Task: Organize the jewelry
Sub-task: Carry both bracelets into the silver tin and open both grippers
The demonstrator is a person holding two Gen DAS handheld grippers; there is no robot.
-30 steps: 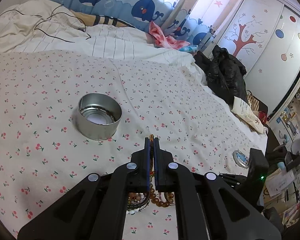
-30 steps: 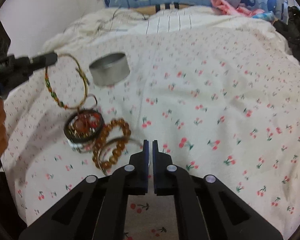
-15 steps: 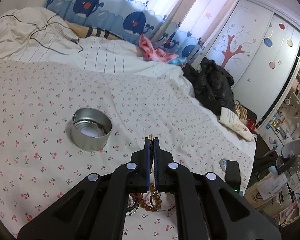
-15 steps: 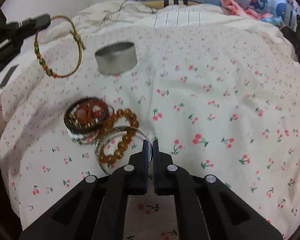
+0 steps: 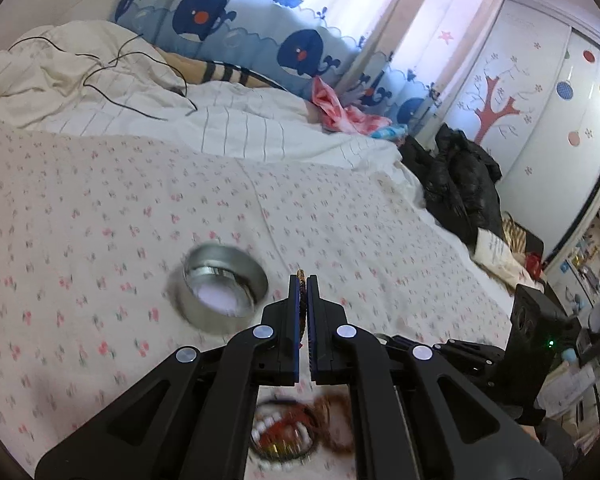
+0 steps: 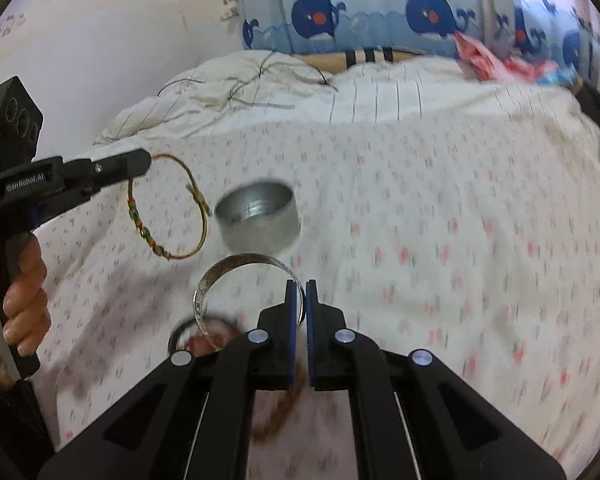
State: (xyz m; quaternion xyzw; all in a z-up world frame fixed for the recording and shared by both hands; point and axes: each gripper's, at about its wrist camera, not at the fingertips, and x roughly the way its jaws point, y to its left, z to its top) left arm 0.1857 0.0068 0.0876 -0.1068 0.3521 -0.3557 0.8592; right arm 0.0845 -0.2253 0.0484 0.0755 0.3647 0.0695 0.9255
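A round silver tin (image 5: 220, 294) (image 6: 258, 216) stands open on the cherry-print bedsheet. My left gripper (image 5: 303, 280) is shut on a thin cord bracelet with green beads (image 6: 168, 216), held in the air left of the tin; it shows in the right wrist view (image 6: 140, 162). My right gripper (image 6: 303, 286) is shut on a silver bangle (image 6: 228, 268) and holds it lifted above the sheet, in front of the tin. A pile of other jewelry (image 5: 288, 436) (image 6: 198, 338), with a brown bead bracelet (image 6: 284, 408), lies below the grippers.
A rumpled white duvet (image 5: 80, 92) with a black cable lies at the head of the bed. Black clothes (image 5: 456, 184) lie at the bed's right edge. A pink cloth (image 5: 340, 114) lies by the whale-print curtain. The right gripper's body (image 5: 536, 344) shows at the right.
My right gripper has lifted the silver bangle off the pile. My left gripper has carried the cord bracelet up and closer to the tin. Both views are blurred by motion.
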